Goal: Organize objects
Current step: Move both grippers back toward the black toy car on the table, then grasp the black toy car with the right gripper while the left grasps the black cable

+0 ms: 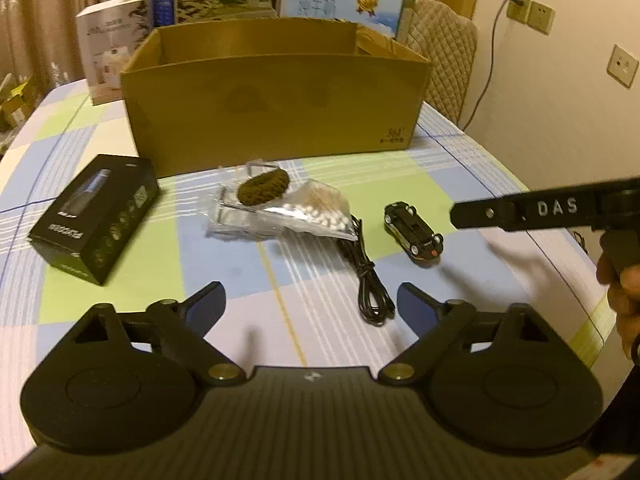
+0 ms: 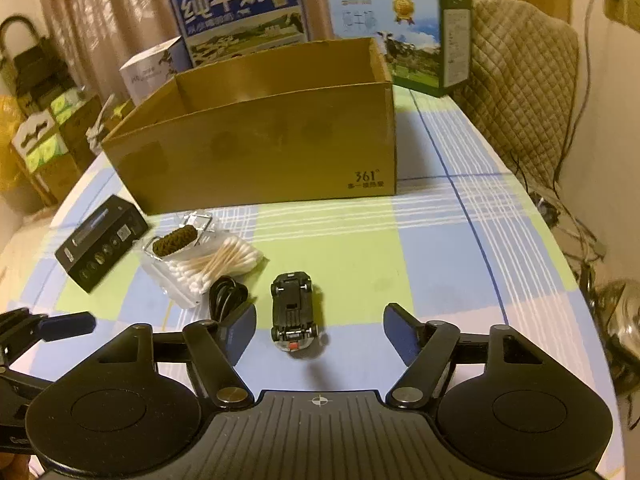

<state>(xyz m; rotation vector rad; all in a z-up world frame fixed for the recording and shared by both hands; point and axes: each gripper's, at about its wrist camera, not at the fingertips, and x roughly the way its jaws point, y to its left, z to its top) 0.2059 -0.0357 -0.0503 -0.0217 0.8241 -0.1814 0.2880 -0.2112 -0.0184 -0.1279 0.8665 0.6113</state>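
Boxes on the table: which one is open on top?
The plain brown cardboard box in the middle; the black box and the printed cartons behind look closed.

"361°" on the cardboard box [image 2: 256, 136], "纯牛奶" on the blue milk carton [image 2: 240, 12], "das" on the right gripper [image 1: 454, 214].

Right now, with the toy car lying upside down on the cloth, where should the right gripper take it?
Across its two long flanks, mid-body, coming from above. The toy car lies belly up, lengthwise between the open right gripper, clear of the black cable.
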